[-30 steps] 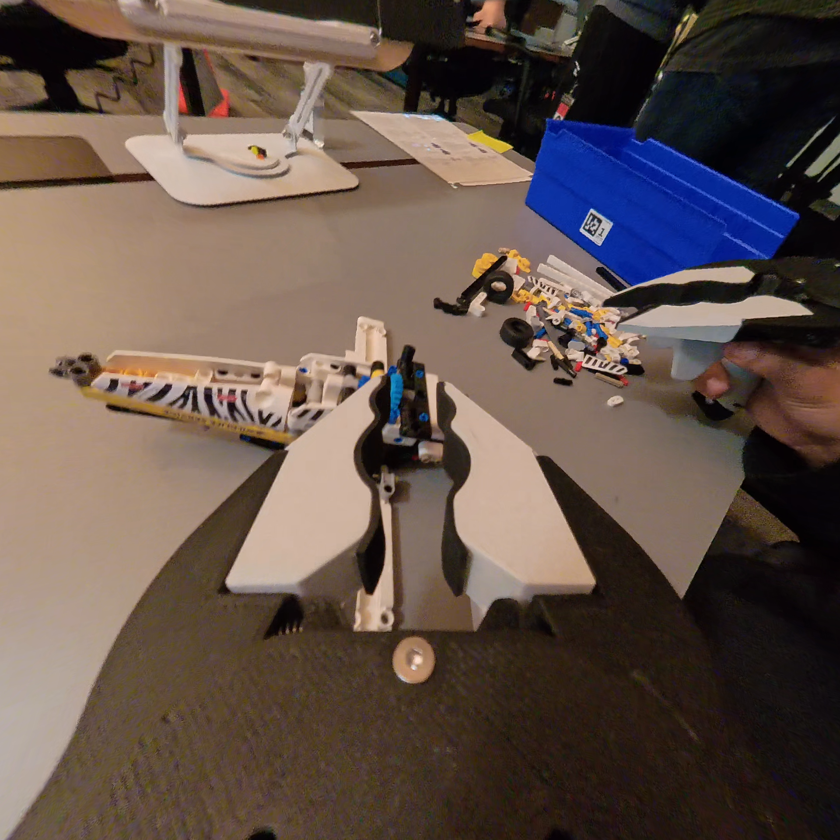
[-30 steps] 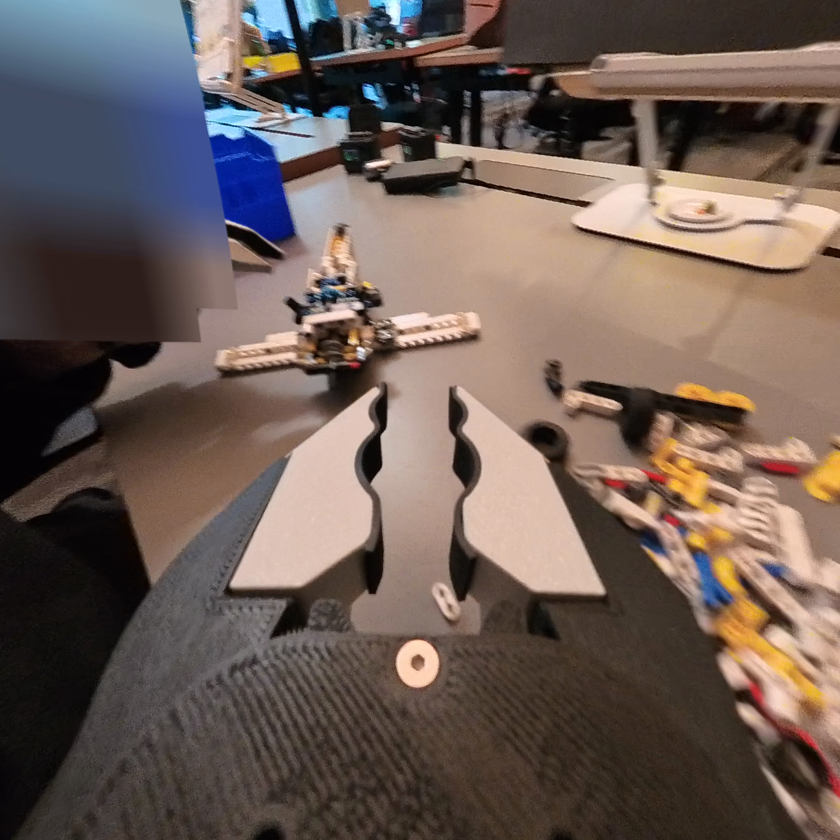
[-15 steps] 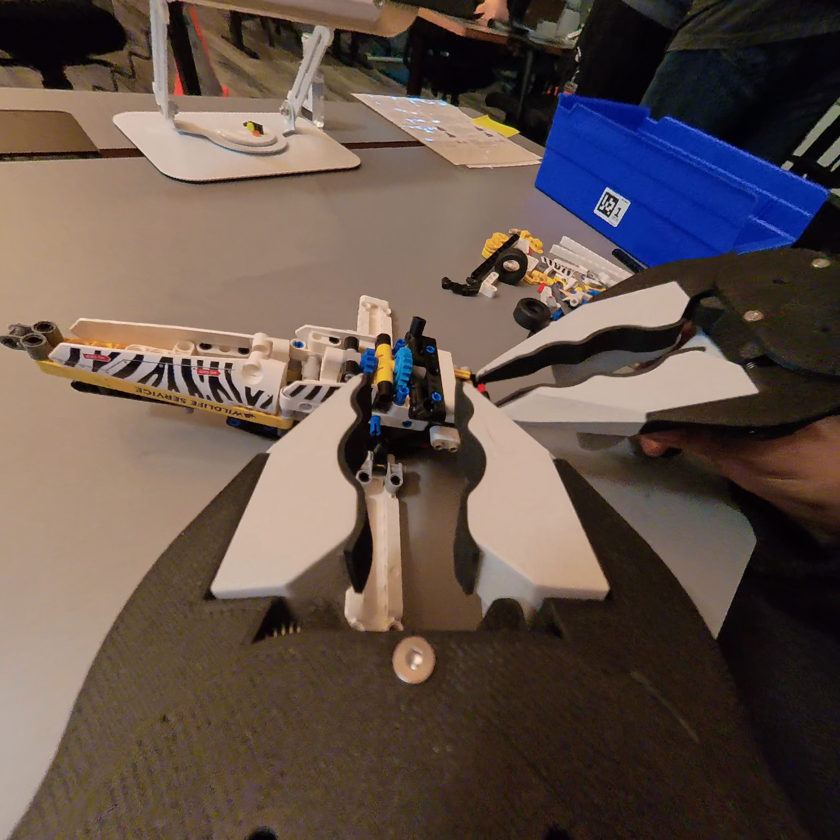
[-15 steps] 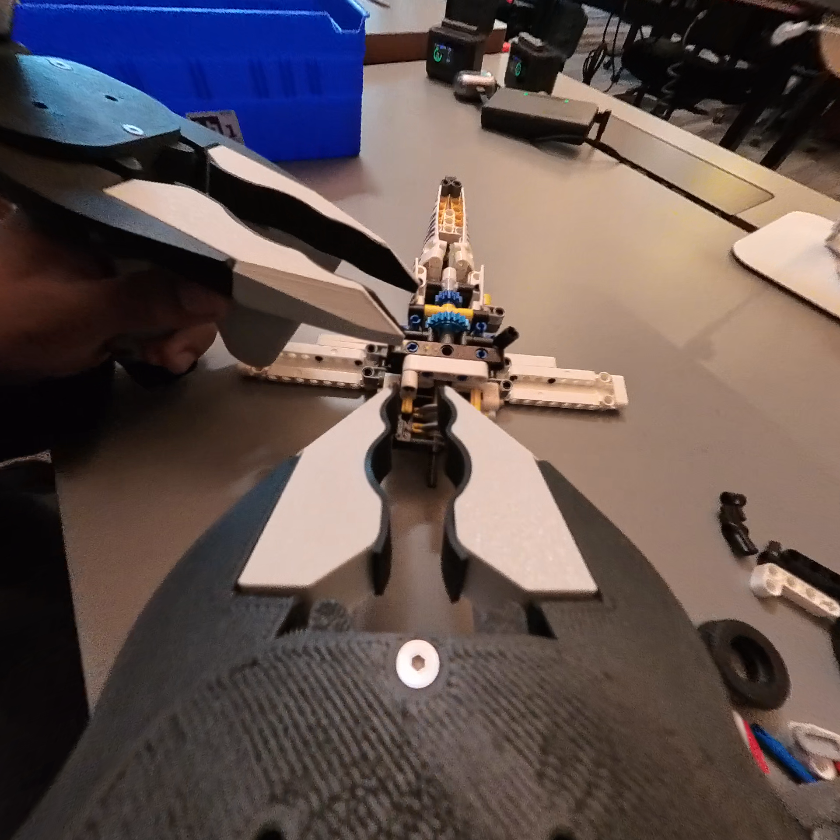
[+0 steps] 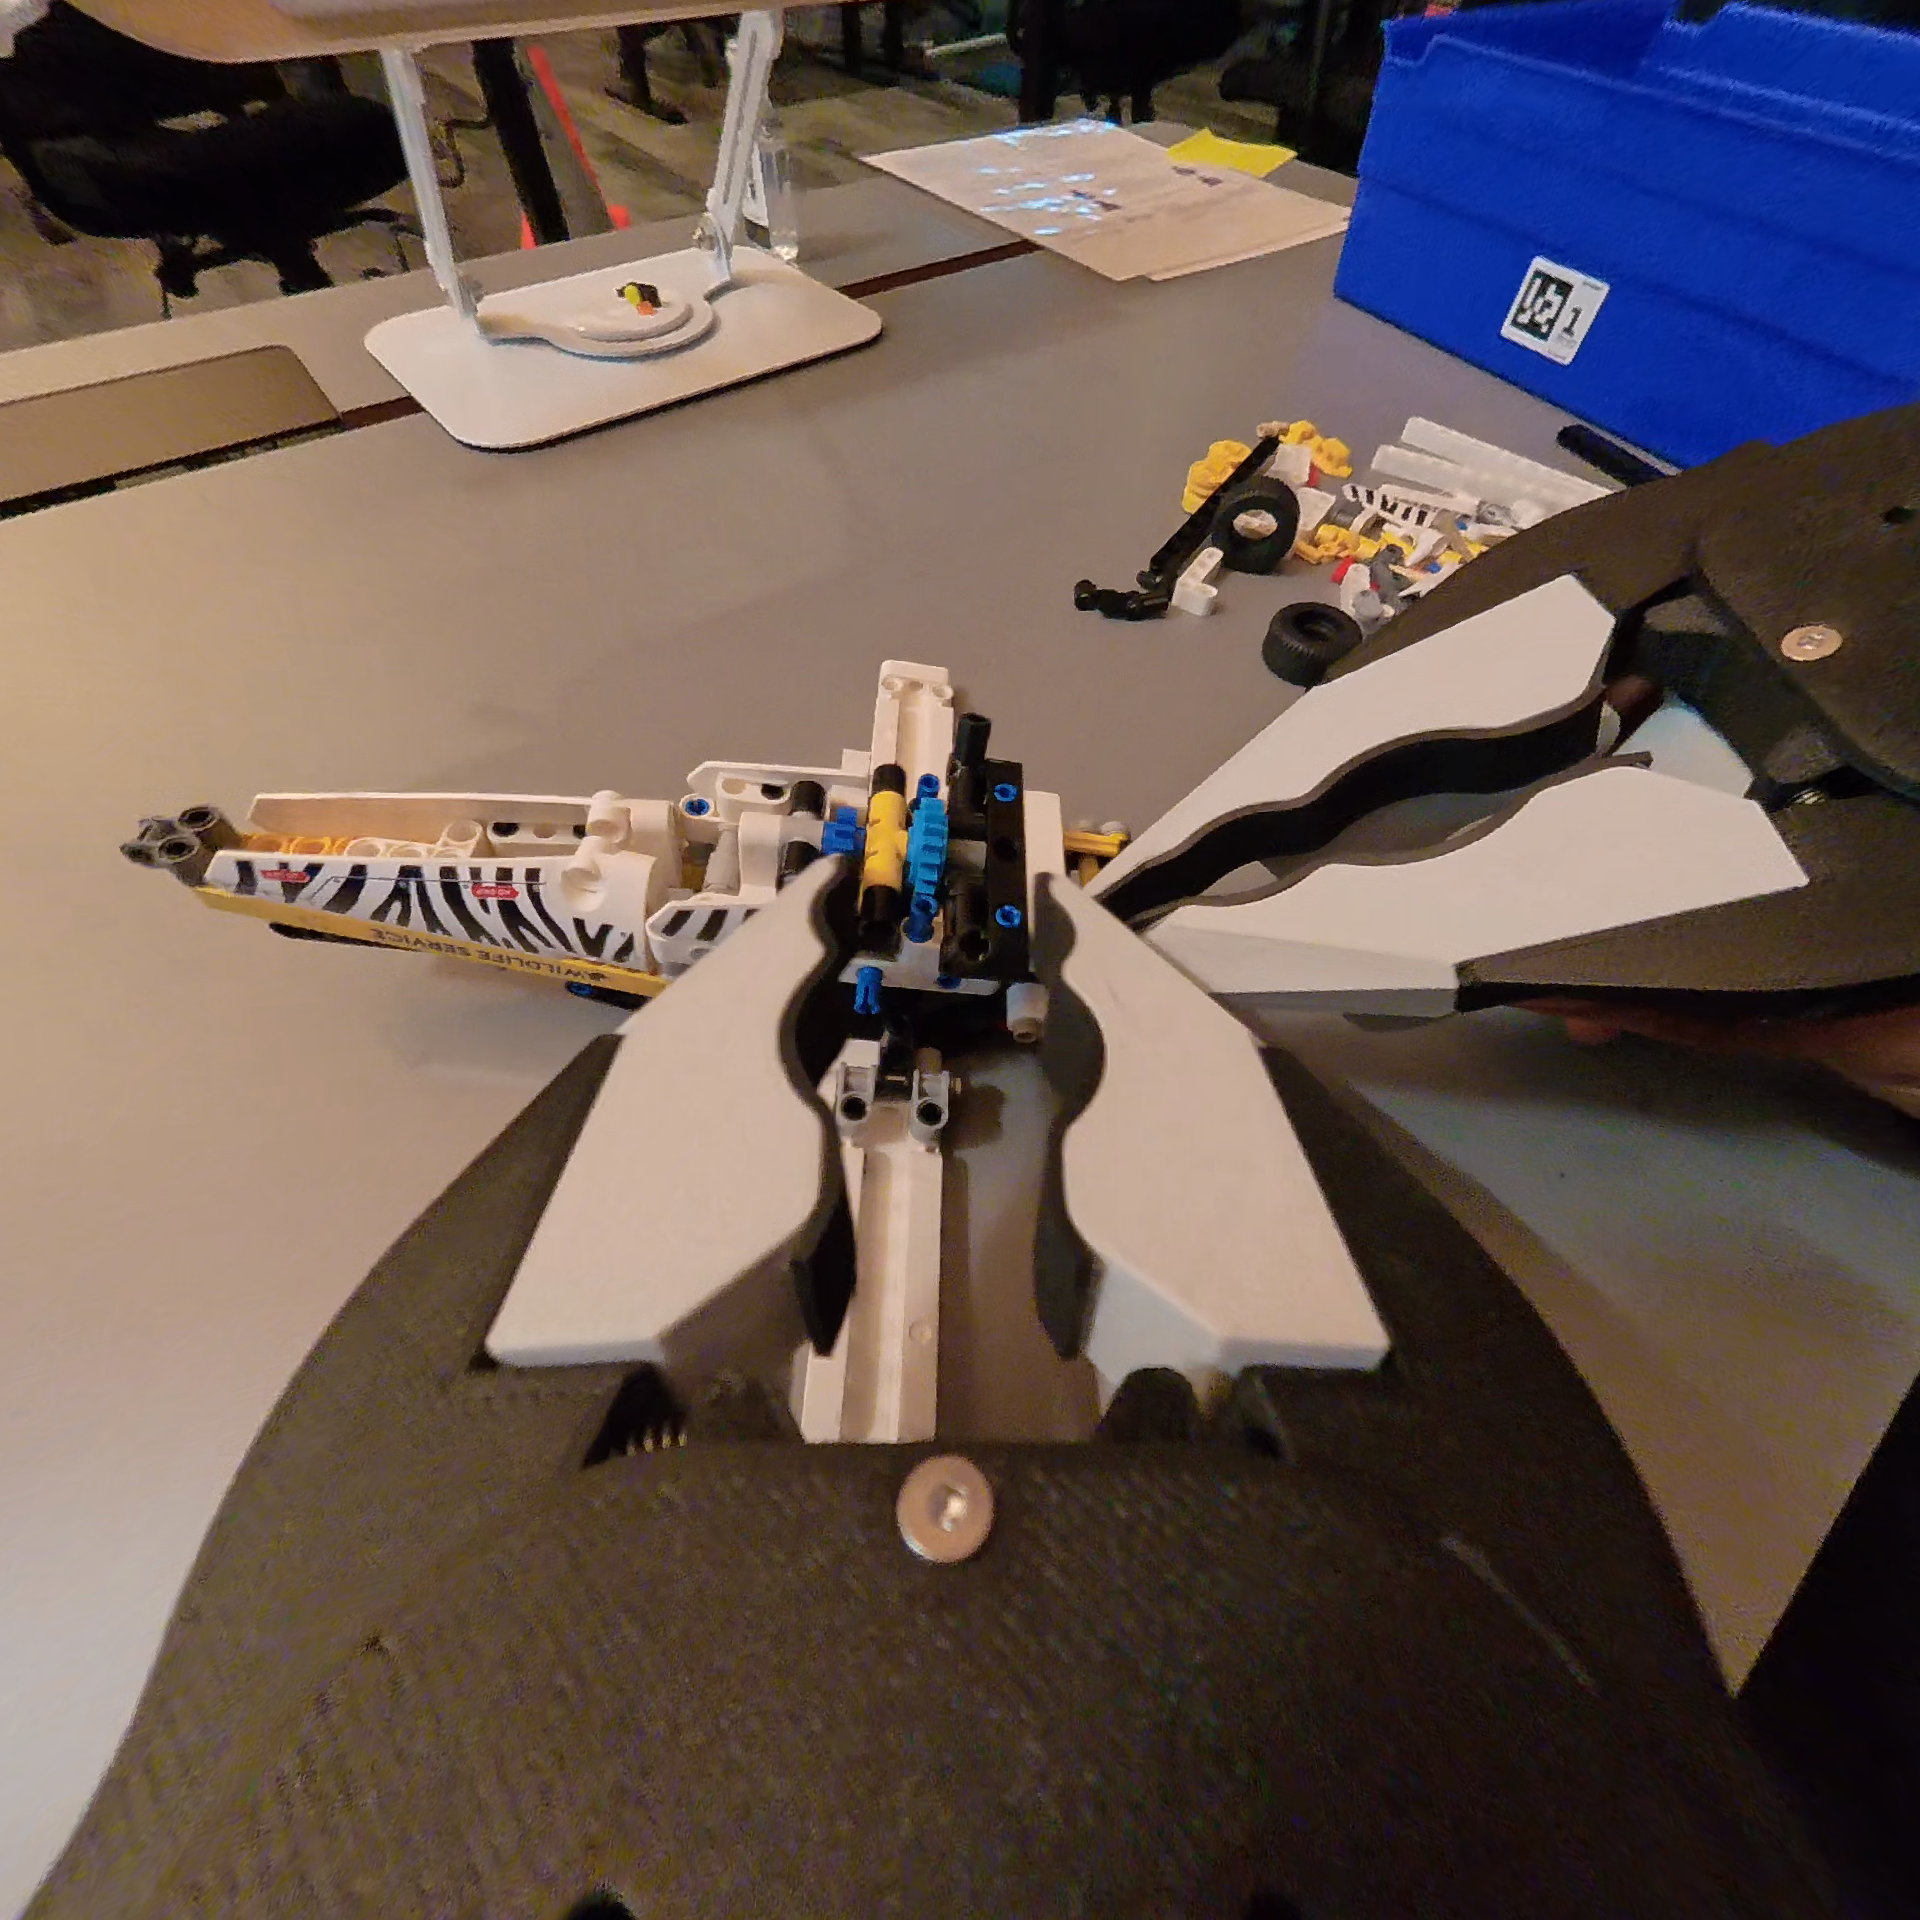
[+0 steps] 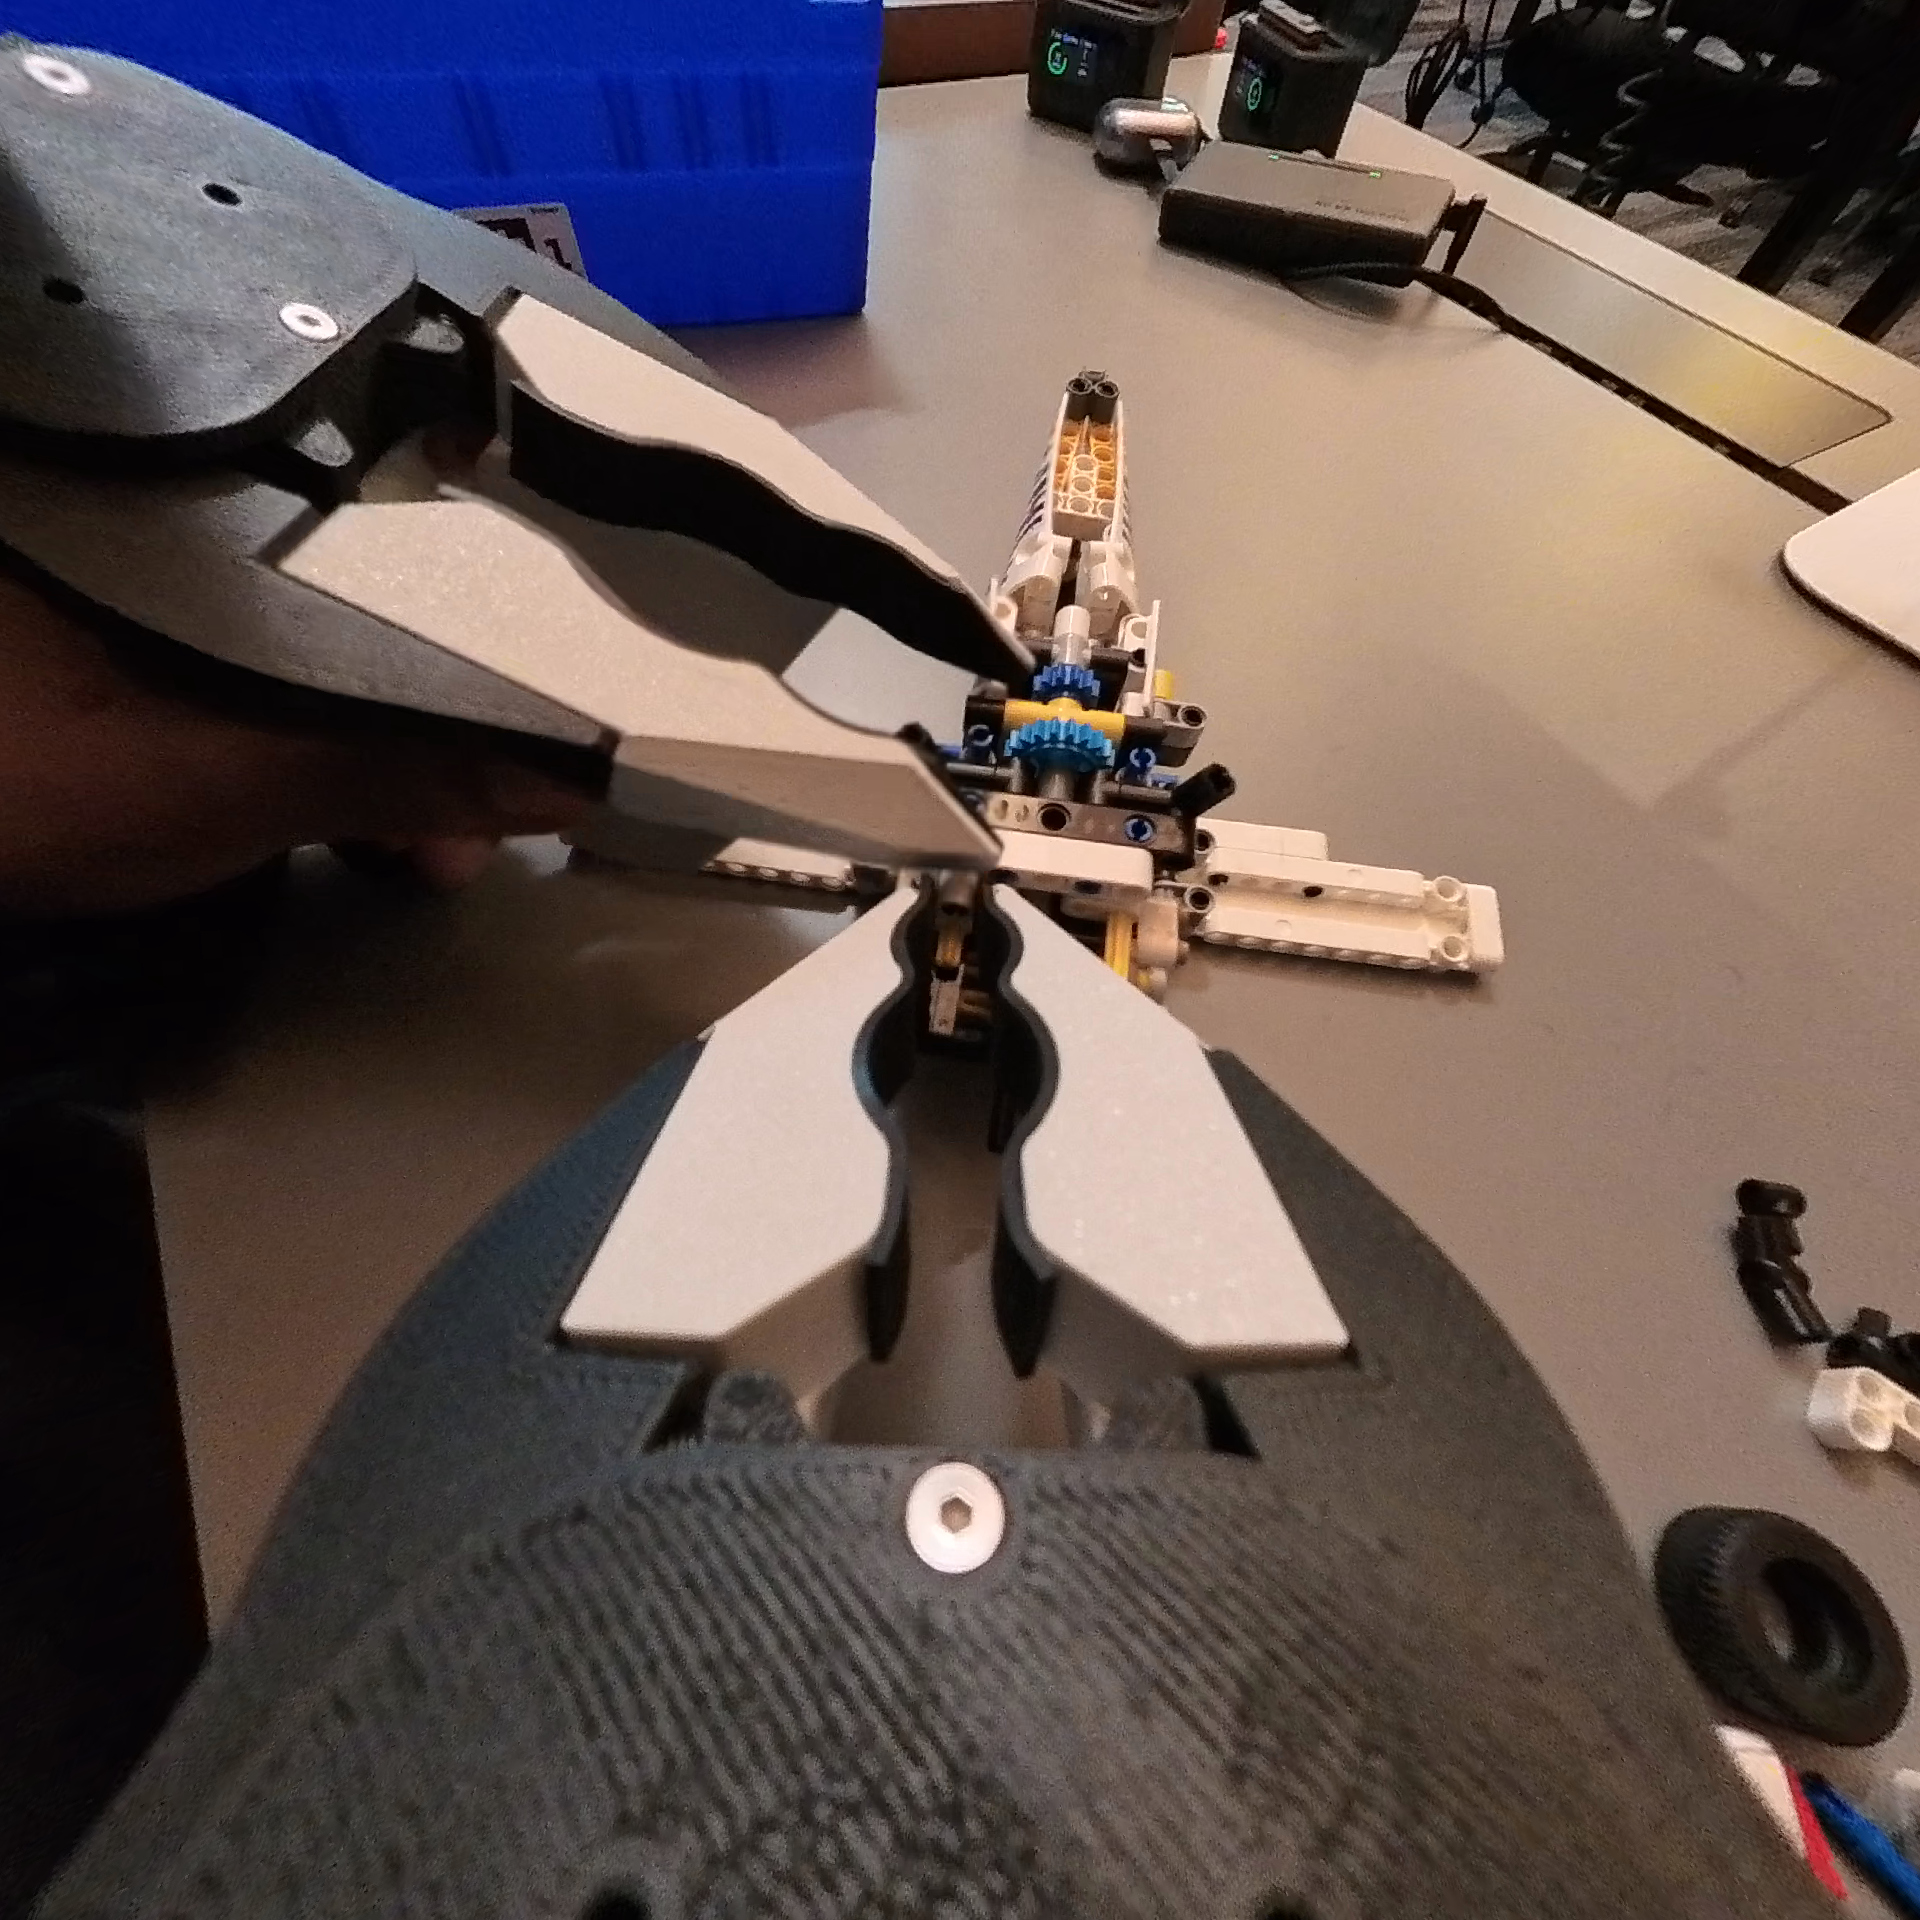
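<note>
A white, zebra-striped brick model (image 5: 468, 894) with white side beams lies on the grey table (image 5: 623, 582); it also shows in the right wrist view (image 6: 1351, 914). My left gripper (image 5: 940, 883) straddles its central block of blue gears and black beams, and both fingertips (image 5: 821, 883) press on that block's sides. It also shows in the right wrist view (image 6: 1003, 764). My right gripper (image 6: 958, 904) is nearly closed on a thin grey-and-yellow rod (image 6: 951, 966) sticking out of the model's near end. It enters the left wrist view from the right (image 5: 1107, 894).
A pile of loose bricks (image 5: 1351, 520) and a black tyre (image 5: 1311, 634) lie to the right, in front of a blue bin (image 5: 1662, 208). A white stand base (image 5: 623, 353) and papers (image 5: 1101, 197) sit at the back. Another tyre (image 6: 1782, 1636) and a black charger (image 6: 1309, 208) show in the right wrist view. Left and right tips are no more than a few centimetres apart. From either gripper's tips it is about 40 centimeters to the white stand base (image 5: 623, 353).
My right gripper came from the loose bricks to the model's end and closed on the thin rod. My left gripper opened wider, slid forward and now clasps the gear block.
</note>
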The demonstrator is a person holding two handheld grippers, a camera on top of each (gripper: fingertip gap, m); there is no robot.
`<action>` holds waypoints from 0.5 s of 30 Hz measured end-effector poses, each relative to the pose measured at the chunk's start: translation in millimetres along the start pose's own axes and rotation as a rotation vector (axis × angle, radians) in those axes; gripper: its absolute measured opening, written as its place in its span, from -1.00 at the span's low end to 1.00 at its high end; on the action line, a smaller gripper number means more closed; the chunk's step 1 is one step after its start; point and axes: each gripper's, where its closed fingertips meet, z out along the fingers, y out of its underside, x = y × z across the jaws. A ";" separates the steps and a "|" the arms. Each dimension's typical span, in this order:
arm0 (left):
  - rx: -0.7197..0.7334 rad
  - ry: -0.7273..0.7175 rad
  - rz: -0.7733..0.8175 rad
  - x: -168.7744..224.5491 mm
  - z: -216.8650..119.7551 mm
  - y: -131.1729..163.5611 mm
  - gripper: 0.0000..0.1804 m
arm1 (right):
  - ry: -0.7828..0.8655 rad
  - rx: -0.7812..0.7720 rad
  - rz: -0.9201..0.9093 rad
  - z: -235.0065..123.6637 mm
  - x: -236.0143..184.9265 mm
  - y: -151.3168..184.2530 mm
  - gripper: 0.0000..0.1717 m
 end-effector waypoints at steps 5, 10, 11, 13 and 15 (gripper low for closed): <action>-0.004 0.108 -0.088 4.6 -1.0 -3.5 -0.53 | 0.019 0.000 -0.046 -0.7 0.3 0.4 -0.94; -0.196 0.157 -0.130 2.6 0.5 -7.3 -0.55 | 0.085 -0.009 -0.154 -0.6 2.8 0.9 -0.92; -0.233 0.147 -0.127 1.8 1.6 -9.3 -0.52 | 0.098 -0.011 -0.177 -0.6 2.9 0.9 -0.92; -0.291 0.114 -0.102 0.3 5.0 -13.6 -0.35 | 0.122 -0.012 -0.215 -0.5 3.0 0.9 -0.92; -0.359 0.086 -0.051 0.3 9.7 -10.6 -0.29 | 0.140 -0.011 -0.243 -0.4 3.1 1.0 -0.92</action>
